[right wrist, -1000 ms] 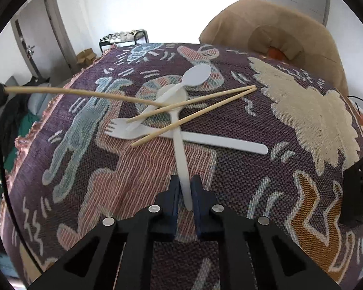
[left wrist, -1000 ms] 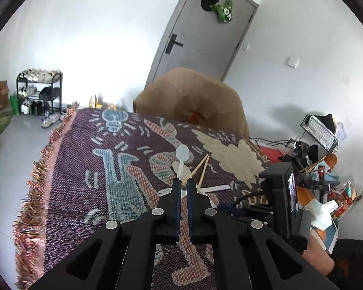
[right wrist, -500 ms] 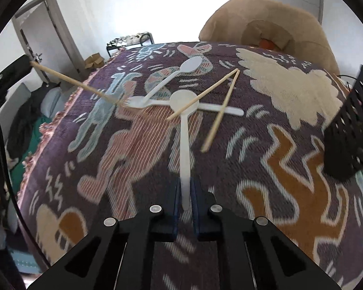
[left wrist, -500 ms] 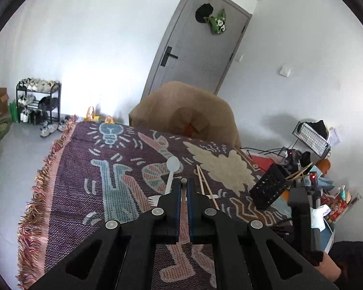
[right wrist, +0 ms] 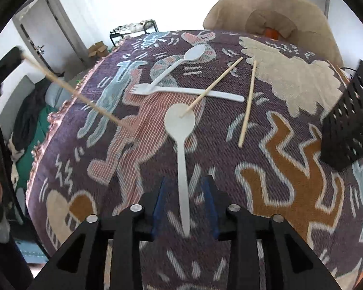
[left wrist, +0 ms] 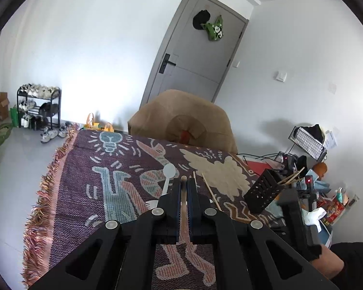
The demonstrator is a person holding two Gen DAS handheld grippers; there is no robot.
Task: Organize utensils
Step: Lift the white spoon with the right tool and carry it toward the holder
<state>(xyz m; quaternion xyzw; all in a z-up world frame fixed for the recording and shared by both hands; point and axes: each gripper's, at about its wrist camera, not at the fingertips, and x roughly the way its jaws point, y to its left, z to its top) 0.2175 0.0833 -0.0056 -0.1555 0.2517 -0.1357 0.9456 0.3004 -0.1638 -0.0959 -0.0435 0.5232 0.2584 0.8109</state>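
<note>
My left gripper (left wrist: 183,181) is shut on a wooden chopstick (left wrist: 183,200), held high above the patterned cloth (left wrist: 84,193); the right wrist view shows that chopstick (right wrist: 84,96) slanting down from the upper left. My right gripper (right wrist: 185,180) is open, and a white spoon (right wrist: 180,130) lies on the cloth with its handle between the spread fingers. One loose chopstick (right wrist: 213,84) rests its tip on the spoon's bowl, and another chopstick (right wrist: 248,101) lies to the right. A white fork (right wrist: 188,91) and a second spoon (right wrist: 181,60) lie further back.
A black perforated utensil holder (right wrist: 351,120) stands at the cloth's right edge, and in the left wrist view it (left wrist: 263,191) has chopsticks in it. A tan cushioned chair (left wrist: 184,120) is behind the table. The cloth's fringe (left wrist: 36,205) hangs over the left edge.
My right gripper has opened and let go of the white spoon after dragging it nearer. The left gripper has risen with its chopstick. The holder has come further into view.
</note>
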